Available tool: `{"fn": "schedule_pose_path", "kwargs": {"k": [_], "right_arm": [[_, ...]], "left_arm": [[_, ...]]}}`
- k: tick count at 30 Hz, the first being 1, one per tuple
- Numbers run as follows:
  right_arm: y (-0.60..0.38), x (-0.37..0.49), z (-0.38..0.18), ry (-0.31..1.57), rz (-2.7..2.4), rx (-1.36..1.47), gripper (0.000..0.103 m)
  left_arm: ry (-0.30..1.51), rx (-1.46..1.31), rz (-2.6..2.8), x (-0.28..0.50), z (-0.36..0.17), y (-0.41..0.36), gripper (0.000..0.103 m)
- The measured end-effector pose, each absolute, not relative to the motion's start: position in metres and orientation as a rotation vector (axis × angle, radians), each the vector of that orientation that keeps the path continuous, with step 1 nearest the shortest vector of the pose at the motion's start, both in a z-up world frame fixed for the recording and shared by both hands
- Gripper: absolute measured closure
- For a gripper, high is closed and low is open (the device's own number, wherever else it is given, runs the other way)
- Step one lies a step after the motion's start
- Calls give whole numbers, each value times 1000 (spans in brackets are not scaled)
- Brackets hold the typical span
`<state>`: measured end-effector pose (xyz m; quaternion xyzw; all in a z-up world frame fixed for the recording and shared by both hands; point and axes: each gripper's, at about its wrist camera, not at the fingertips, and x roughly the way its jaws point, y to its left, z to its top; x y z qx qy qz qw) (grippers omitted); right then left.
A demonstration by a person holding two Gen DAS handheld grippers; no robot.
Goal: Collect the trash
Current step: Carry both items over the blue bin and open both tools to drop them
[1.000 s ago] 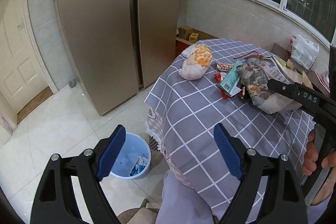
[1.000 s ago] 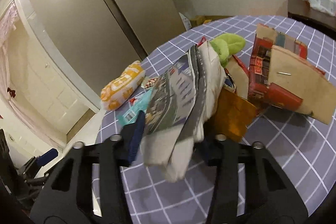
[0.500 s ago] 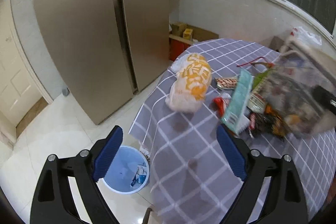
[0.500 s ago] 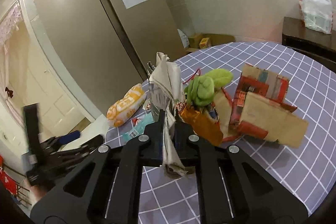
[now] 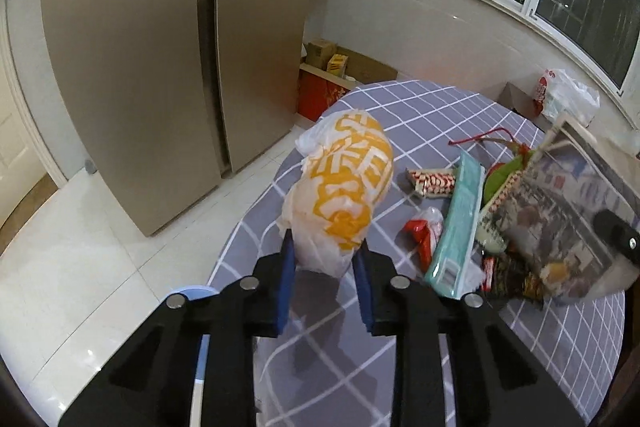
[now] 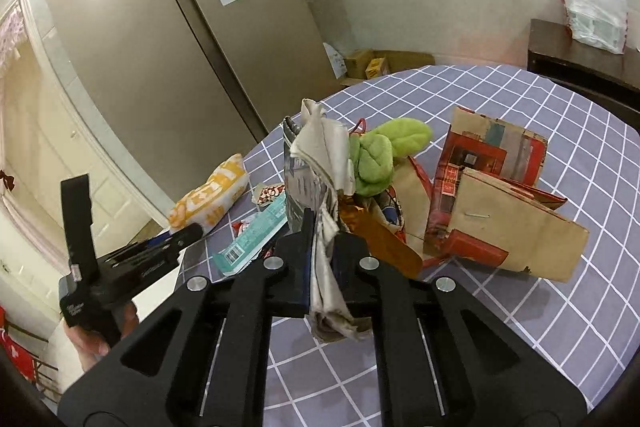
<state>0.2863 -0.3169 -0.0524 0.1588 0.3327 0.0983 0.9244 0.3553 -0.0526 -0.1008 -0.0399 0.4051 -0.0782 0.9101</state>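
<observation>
An orange-and-white plastic bag (image 5: 344, 183) lies near the left edge of the round table (image 5: 420, 107), which has a grey check cloth. My left gripper (image 5: 324, 255) is closing on the bag's near end, and both blue pads press its sides. The bag (image 6: 212, 195) also shows in the right wrist view. My right gripper (image 6: 322, 227) is shut on a folded newspaper (image 6: 320, 155) and holds it upright above the cloth. That newspaper (image 5: 560, 211) shows at the right of the left wrist view.
A teal wrapper (image 5: 456, 227), small red wrappers (image 5: 420, 231), a green plush (image 6: 380, 155) and a torn red paper bag (image 6: 500, 215) crowd the table. A blue bin (image 5: 196, 293) peeks out on the floor behind my left gripper. A tall fridge (image 5: 140, 67) stands left.
The left gripper moved forward over the table to the orange-and-white bag and its jaws narrowed around it. The right gripper shut on the newspaper and raised it upright.
</observation>
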Motion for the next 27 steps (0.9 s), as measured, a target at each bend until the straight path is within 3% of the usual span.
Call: {"fn": "schedule_pose_path", "kwargs": {"k": [27], "right_arm": [[-216,263,-25,672,370,246,96]], "left_arm": [[765,-76,10,258,-61,45,77]]}}
